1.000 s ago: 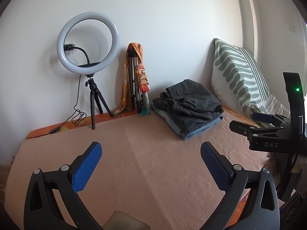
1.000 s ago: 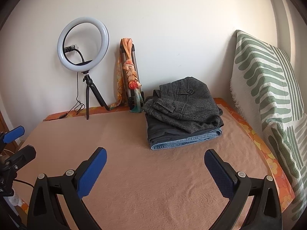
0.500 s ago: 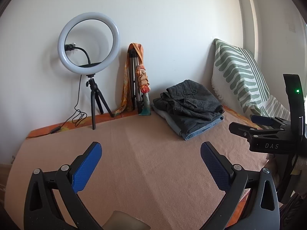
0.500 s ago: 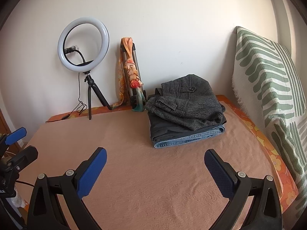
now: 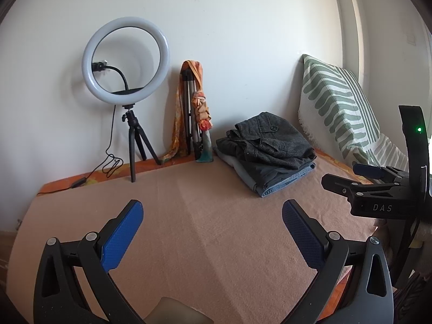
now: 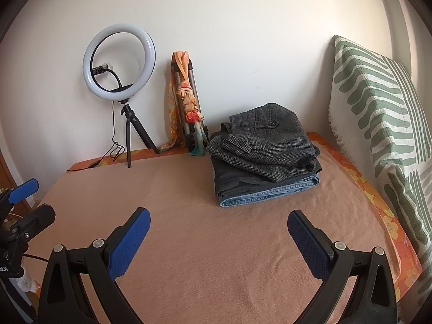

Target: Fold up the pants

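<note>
A stack of folded pants [image 6: 264, 156] lies at the back right of the peach blanket [image 6: 216, 243]: grey tweed pants on top, dark ones under them, blue jeans [image 6: 270, 193] at the bottom. The stack also shows in the left wrist view [image 5: 270, 148]. My left gripper [image 5: 212, 221] is open and empty, above the bare blanket. My right gripper [image 6: 218, 229] is open and empty, in front of the stack and apart from it. The right gripper also shows at the right of the left wrist view [image 5: 359, 178].
A ring light on a small tripod [image 6: 120, 62] stands at the back left with its cable on the bed. A folded tripod with an orange scarf [image 6: 186, 100] leans on the wall. A green-striped pillow [image 6: 383, 113] stands along the right edge.
Both grippers have drifted slightly; the stack sits a little further right in the right wrist view. Both stay open and empty.
</note>
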A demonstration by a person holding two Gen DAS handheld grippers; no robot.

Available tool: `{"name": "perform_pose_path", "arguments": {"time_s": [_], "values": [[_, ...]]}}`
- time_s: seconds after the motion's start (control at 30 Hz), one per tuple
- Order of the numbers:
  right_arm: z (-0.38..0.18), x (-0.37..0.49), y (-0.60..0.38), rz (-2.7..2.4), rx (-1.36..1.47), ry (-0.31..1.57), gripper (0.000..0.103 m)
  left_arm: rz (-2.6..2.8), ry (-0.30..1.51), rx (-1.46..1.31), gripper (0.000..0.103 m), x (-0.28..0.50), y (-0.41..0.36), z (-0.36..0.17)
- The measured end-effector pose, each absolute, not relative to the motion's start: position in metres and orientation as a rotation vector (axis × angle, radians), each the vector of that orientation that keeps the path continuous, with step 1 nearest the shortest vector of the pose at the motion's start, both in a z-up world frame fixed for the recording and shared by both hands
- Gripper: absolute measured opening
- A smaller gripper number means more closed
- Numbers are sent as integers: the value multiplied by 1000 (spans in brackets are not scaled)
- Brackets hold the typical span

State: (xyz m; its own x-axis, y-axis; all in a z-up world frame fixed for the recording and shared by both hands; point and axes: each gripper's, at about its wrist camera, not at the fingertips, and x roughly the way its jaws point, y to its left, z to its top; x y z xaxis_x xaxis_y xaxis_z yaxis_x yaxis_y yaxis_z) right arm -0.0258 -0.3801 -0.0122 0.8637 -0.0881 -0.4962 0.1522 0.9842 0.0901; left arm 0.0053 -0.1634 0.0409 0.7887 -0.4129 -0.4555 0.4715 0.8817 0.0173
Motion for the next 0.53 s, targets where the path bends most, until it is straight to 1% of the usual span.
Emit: {"name": "perform_pose_path", "arguments": {"time_s": [0.53], "values": [[-15,-22,-374,-104,142,521,103,-453,459,125,102,7,-152,40]]}}
